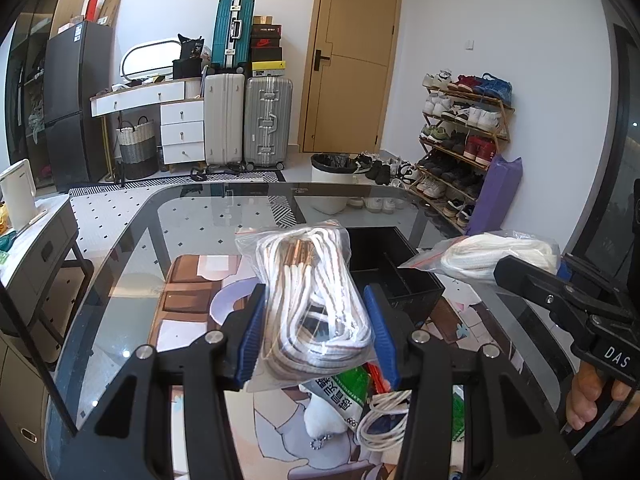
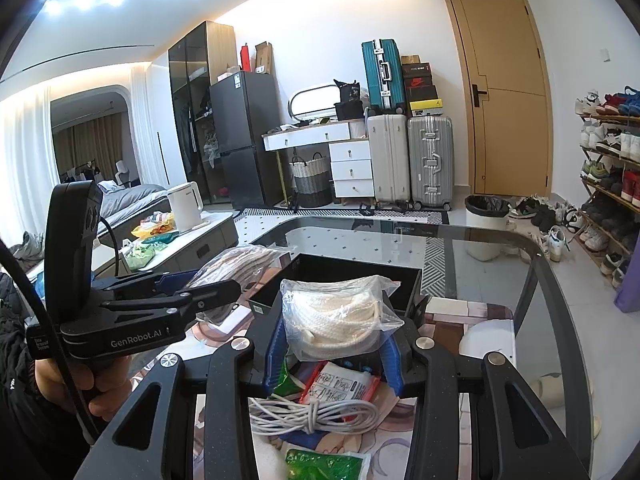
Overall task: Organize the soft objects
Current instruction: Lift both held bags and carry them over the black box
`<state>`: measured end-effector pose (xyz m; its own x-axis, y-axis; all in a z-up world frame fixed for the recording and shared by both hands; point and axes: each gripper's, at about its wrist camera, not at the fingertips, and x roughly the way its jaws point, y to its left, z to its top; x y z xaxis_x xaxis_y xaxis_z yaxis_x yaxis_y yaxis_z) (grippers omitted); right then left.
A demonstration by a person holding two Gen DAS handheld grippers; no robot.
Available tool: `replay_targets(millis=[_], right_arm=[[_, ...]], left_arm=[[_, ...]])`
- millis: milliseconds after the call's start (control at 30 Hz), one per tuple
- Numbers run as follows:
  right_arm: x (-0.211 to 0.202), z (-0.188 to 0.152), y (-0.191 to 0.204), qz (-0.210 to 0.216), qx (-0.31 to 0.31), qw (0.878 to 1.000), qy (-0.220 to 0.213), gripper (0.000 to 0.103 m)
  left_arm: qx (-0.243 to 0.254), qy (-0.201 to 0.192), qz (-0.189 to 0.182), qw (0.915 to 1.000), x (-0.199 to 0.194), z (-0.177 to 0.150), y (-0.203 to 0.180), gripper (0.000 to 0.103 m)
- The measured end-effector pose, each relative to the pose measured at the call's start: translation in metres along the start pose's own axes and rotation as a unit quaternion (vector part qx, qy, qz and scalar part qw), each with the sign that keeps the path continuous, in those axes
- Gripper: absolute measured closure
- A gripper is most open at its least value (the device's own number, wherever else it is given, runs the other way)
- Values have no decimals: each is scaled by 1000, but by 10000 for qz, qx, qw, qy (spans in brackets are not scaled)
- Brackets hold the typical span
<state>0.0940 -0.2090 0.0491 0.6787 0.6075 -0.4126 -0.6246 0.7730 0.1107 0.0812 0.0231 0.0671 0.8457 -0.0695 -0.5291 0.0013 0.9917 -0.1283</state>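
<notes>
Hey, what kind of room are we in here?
Most likely a lived-in studio flat: a shoe rack beside the door, stacked suitcases, a fridge and a bed all share one room.

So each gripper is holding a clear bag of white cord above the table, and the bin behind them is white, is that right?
Not quite: the bin is black, as the right wrist view shows. The rest holds: the left gripper and right gripper each hold a clear bag of white cord above the glass table.
</notes>
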Motion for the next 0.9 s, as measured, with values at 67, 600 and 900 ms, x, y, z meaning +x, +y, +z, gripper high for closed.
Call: replay_targets(millis=[67, 600, 900], right_arm=[[5, 3, -1, 9, -5, 10000, 14, 63], [38, 9, -15, 62, -33, 9997, 239, 63], [57, 12, -20, 67, 4, 9992, 386, 63]], left_arm=[[21, 30, 27, 10000, 4, 0, -1, 56], [61, 233, 63, 9997, 36, 10, -4, 56], [-22, 360, 74, 9993, 52, 14, -2, 56]])
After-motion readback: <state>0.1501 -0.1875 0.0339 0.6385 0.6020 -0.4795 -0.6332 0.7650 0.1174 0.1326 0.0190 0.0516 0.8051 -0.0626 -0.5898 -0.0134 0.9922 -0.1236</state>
